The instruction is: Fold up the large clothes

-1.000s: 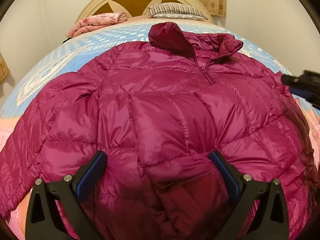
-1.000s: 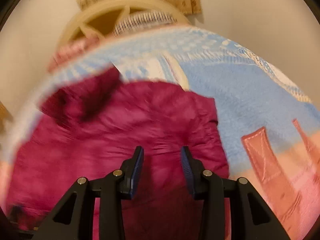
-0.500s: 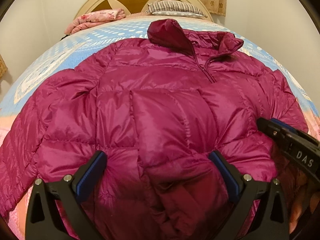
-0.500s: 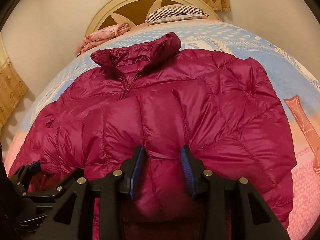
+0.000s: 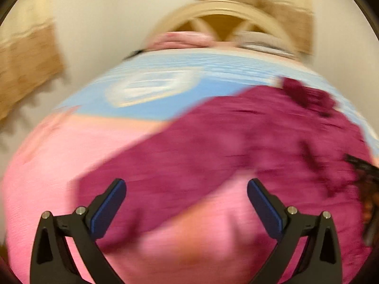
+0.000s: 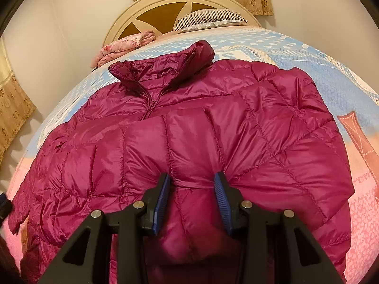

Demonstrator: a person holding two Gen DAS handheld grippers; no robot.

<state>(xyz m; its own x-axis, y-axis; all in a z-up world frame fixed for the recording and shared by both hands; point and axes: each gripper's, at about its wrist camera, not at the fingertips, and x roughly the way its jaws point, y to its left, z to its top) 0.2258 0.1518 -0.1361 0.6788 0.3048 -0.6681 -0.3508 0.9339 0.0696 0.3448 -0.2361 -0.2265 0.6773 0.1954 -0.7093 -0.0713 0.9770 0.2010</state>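
A magenta quilted puffer jacket (image 6: pixel 213 123) lies front up on the bed, collar toward the headboard. One side is folded across its chest. My right gripper (image 6: pixel 193 189) sits low over the near hem, its blue pads pinching a puffed fold of the jacket. In the blurred left wrist view, my left gripper (image 5: pixel 187 189) stands wide open above the jacket's left sleeve (image 5: pixel 201 151), which stretches out over the pink bedspread (image 5: pixel 59 165). Nothing is between its fingers (image 5: pixel 109 206). The right gripper's dark body shows at that view's right edge.
The bed carries a blue and pink patterned spread (image 6: pixel 331 75). A cream headboard (image 6: pixel 165 2), a striped pillow (image 6: pixel 208 19) and a folded pink floral cloth (image 6: pixel 125 45) are at the far end. Patterned curtains (image 6: pixel 14 108) hang at the left wall.
My left gripper has swung quickly left, from over the jacket's body to over its left sleeve and the pink spread. The right gripper first brought its fold over the jacket, then held still.
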